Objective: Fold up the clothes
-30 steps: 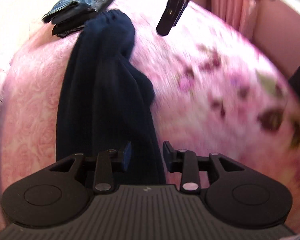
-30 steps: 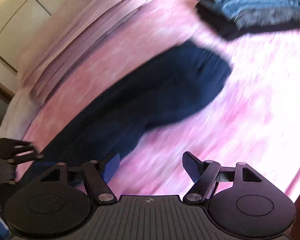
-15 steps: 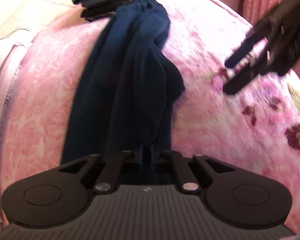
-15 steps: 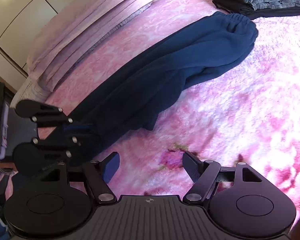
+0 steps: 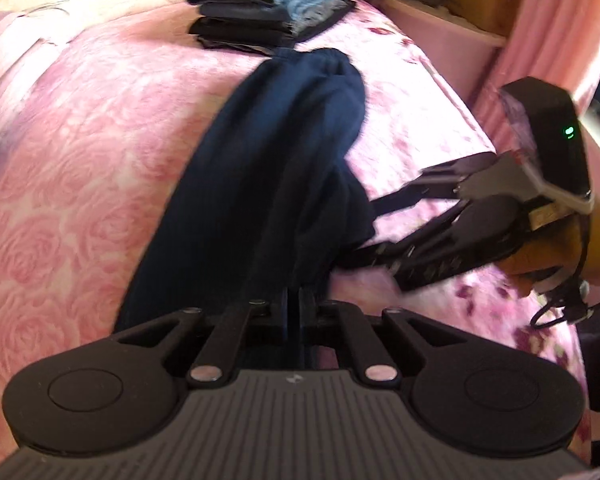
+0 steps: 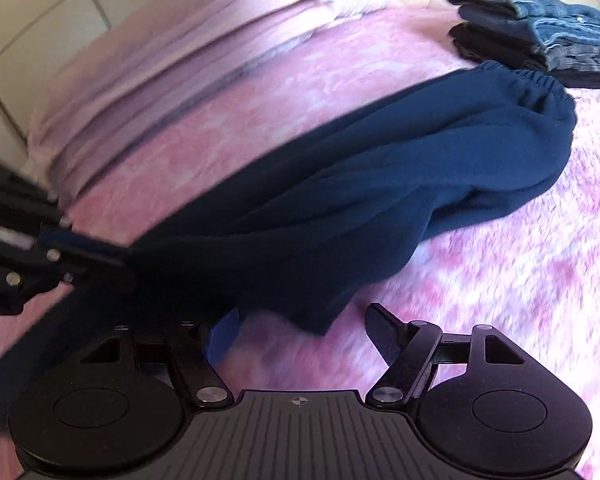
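Now, from the left wrist, the left gripper [image 5: 293, 303] is pinched tight on the near end of the navy trousers [image 5: 276, 160], which stretch away from it across the pink bedspread [image 5: 80, 152] toward a folded stack of jeans [image 5: 268, 12]. To its right, the right gripper [image 5: 364, 232] reaches in at the cloth's edge.

From the right wrist, the right gripper [image 6: 304, 330] stands wide apart with nothing held, the trousers [image 6: 380, 184] just ahead of its fingers, its left finger at their edge. The left gripper [image 6: 100, 256] grips them at far left.
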The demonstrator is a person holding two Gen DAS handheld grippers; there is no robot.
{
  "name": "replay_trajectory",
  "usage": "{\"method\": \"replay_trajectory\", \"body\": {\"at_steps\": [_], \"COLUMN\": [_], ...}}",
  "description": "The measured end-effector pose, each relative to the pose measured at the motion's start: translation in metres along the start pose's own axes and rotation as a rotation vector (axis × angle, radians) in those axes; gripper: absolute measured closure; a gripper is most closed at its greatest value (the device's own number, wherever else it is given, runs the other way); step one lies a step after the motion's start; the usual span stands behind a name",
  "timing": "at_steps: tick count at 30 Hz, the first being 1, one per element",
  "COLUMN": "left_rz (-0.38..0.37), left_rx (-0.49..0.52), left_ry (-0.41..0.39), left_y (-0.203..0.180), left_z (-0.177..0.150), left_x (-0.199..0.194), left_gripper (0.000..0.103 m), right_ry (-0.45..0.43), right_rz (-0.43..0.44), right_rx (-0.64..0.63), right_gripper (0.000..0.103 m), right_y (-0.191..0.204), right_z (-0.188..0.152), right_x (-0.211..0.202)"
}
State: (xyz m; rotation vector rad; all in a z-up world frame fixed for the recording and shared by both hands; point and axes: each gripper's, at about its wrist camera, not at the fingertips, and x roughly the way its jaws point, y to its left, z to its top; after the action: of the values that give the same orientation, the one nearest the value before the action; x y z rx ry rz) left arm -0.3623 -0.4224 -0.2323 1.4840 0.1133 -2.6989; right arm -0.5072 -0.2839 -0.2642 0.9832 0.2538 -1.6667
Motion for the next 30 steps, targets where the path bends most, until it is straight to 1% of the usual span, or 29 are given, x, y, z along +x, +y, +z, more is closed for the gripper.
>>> {"method": "replay_trajectory", "body": {"at_steps": [3,5,7,10,13,16,18,19,20,22,23,24,25,26,29,30], "left_rz": [0.002,0.008,0.01,-0.004,-0.017,-0.009,-0.016,-0.023,-0.027,-0.026,-0.024,-0.018,-0.004,0.017,0.067,0.09], "left_rx": [0.012,0.019,0.012,0.003,0.015,0.048,0.091,0.116,0.147,0.224,0.262,0.293,0.318,0.339,0.363,0.372], "left_ry": [0.002,0.002,-0.001,-0.008,-0.006,-0.001,0.001,0.002,0.005,0.021,0.029,0.038,0.043,0.049,0.047,0.042], "left_y": [0.006,0.007,0.009,0.01,0.011,0.008,-0.001,-0.007,-0.014,-0.035,-0.045,-0.055,-0.063,-0.07,-0.084,-0.087], "left_z": [0.001,0.001,0.001,-0.001,-0.002,-0.003,-0.002,-0.002,-0.003,-0.006,-0.009,-0.013,-0.018,-0.023,-0.035,-0.038], "left_x": [0.006,0.01,0.013,0.012,0.012,0.015,0.018,0.019,0.022,0.027,0.03,0.032,0.033,0.034,0.035,0.035], "left_gripper": [0.099,0.099,0.1,0.1,0.1,0.099,0.096,0.093,0.091,0.088,0.087,0.087,0.086,0.084,0.082,0.08], "right_ry": [-0.05,-0.066,-0.05,-0.011,-0.013,-0.046,-0.046,-0.038,-0.022,0.01,0.031,0.052,0.073,0.089,0.115,0.119], "right_rz": [-0.042,-0.053,-0.056,-0.049,-0.045,-0.077,-0.125,-0.141,-0.142,-0.142,-0.13,-0.117,-0.104,-0.093,-0.063,-0.055], "right_rx": [-0.003,-0.023,-0.042,-0.056,-0.046,-0.018,-0.023,-0.032,-0.05,-0.072,-0.051,-0.03,-0.009,0.028,0.181,0.206], "right_gripper": [0.03,0.03,0.03,0.03,0.03,0.03,0.031,0.043,0.051,0.069,0.072,0.08,0.085,0.086,0.086,0.086], "right_y": [-0.01,-0.012,-0.012,-0.004,0.0,-0.005,-0.012,-0.015,-0.018,-0.022,-0.025,-0.027,-0.03,-0.034,-0.048,-0.052], "right_z": [0.007,0.01,0.008,0.001,-0.002,0.002,0.009,0.012,0.014,0.012,0.009,0.007,0.004,0.002,-0.001,-0.002], "right_x": [-0.011,-0.018,-0.019,-0.009,0.008,0.018,0.007,-0.001,-0.012,-0.03,-0.033,-0.036,-0.04,-0.041,-0.042,-0.042]}}
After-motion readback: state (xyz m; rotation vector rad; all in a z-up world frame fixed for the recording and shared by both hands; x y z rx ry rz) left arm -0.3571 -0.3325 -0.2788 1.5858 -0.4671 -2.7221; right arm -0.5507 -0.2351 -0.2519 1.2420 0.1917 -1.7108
